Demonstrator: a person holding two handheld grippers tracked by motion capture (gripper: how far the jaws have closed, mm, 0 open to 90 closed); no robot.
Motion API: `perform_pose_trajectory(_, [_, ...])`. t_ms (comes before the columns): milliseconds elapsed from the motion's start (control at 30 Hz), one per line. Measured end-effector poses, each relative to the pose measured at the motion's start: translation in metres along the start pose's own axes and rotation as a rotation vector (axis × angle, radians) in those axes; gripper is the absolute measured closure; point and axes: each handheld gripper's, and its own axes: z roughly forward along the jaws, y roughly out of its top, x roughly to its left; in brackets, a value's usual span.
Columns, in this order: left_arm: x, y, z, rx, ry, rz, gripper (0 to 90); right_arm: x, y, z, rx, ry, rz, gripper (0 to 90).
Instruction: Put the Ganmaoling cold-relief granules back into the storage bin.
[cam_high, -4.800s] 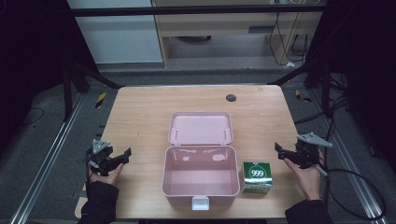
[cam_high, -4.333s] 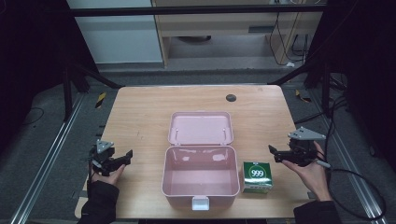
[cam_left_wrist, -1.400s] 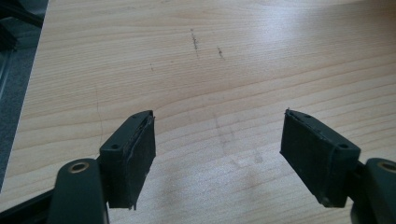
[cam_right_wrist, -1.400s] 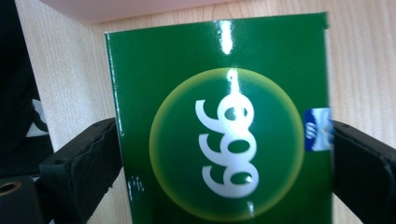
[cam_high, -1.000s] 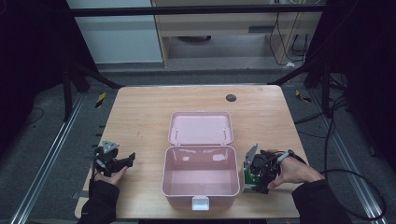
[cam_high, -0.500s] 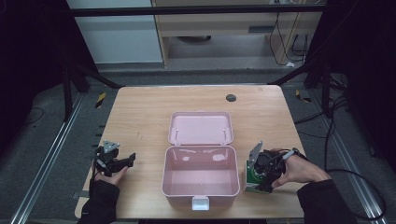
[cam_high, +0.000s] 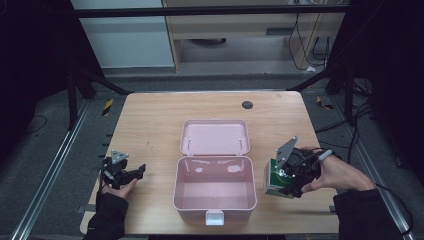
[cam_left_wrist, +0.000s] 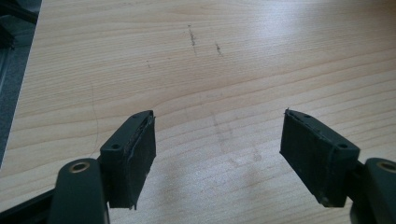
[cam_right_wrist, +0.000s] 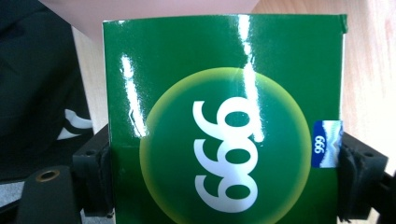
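Left gripper (cam_high: 134, 172): L of the pink box (cam_high: 215, 187), low over the table (cam_high: 150, 120). I see jaws spread wide, nothing btwn them, bare wood below.
Pink box: table centre, lid (cam_high: 215, 137) flipped open behind it, inside looks empty.
Green carton (cam_high: 274, 180): just R of the pink box, tilted, "999" on its face.
Right gripper (cam_high: 286, 181): R of the pink box, jaws clamped on the green carton's two sides; I see my hand (cam_high: 340, 172) behind it.
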Motion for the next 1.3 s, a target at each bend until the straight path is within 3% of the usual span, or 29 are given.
perform_pose_trajectory(600, [0.001,0.0,0.0,0.001,-0.001,0.0,25.9,0.007,0.037,-0.051,0.005,-0.007,-0.034,16.1])
perform_pose_trajectory(1000, [0.001,0.0,0.0,-0.002,0.001,-0.002,25.9,0.008,0.07,-0.06,0.002,-0.004,-0.036,16.2])
perform_pose_trajectory(1300, [0.001,0.0,0.0,-0.002,0.004,-0.002,25.9,0.01,0.092,-0.054,-0.004,0.011,-0.069,16.1])
